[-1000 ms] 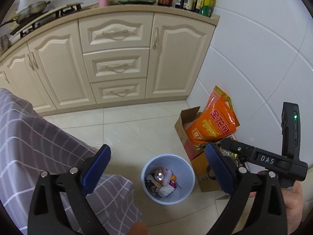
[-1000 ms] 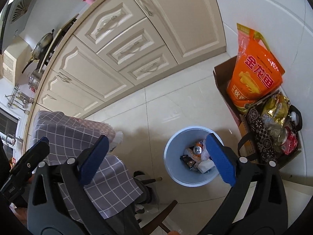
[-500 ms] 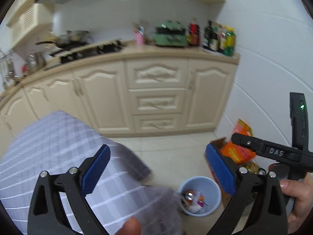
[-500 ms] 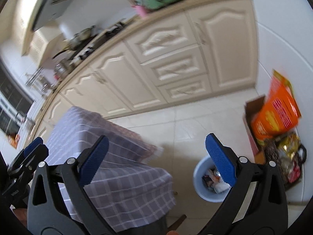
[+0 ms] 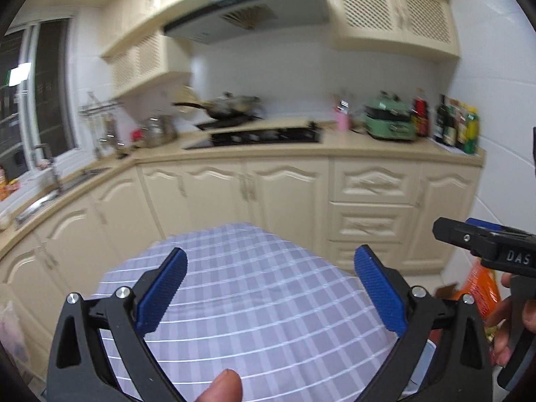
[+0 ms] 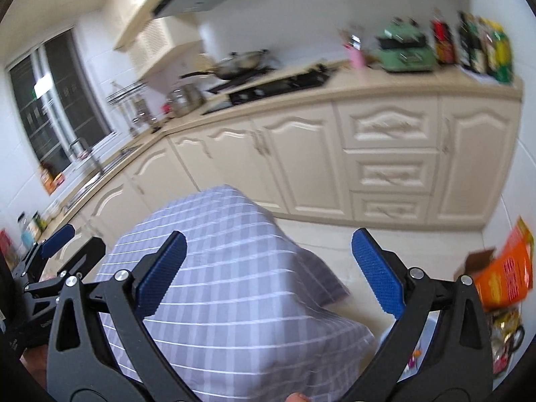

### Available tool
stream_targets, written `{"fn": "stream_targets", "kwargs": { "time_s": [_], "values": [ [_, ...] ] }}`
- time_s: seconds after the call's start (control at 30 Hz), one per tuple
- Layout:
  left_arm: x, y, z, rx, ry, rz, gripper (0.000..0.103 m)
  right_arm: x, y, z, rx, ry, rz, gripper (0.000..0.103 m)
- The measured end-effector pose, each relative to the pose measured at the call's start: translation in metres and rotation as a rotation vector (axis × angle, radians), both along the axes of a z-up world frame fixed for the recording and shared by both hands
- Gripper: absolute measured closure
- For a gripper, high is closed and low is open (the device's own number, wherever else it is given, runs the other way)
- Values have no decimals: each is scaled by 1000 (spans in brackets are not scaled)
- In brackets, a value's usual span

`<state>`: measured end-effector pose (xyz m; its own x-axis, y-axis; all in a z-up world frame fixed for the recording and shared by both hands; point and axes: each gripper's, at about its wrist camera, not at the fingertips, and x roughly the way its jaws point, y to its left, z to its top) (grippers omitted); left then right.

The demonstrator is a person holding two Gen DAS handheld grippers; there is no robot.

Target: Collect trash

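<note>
Both views face my kitchen: cream base cabinets (image 5: 284, 197) under a beige worktop (image 5: 335, 147), which carries a black hob (image 5: 264, 135), a pan (image 5: 231, 107), a green appliance (image 5: 388, 124) and a row of bottles (image 5: 455, 127). A table under a grey checked cloth (image 5: 254, 288) fills the foreground. Only the left view shows the full range hood (image 5: 248, 10) and my right tool (image 5: 485, 244) from the side, held in my hand (image 5: 512, 321). Only the right view shows the pale floor tiles (image 6: 412, 244), the open cardboard box (image 6: 475, 261) holding an orange bag (image 6: 506, 271), and a sliver of the blue trash bin (image 6: 418, 351), with coloured scraps inside, behind the tool's right finger. My left tool (image 5: 268, 288) and right tool each stand wide open, holding nothing.
</note>
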<state>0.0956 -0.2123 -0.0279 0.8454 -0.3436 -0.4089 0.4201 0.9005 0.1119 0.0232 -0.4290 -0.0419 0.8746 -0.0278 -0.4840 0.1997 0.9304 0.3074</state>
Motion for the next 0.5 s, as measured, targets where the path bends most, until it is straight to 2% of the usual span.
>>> {"fn": "stream_targets", "kwargs": {
  "time_s": [0.2, 0.5],
  "values": [
    [-2, 63, 23, -28, -56, 138, 5, 15, 68, 31, -73, -54, 84, 6],
    [-14, 141, 47, -71, -119, 316, 4, 20, 144, 61, -164, -127, 139, 6]
  ]
}}
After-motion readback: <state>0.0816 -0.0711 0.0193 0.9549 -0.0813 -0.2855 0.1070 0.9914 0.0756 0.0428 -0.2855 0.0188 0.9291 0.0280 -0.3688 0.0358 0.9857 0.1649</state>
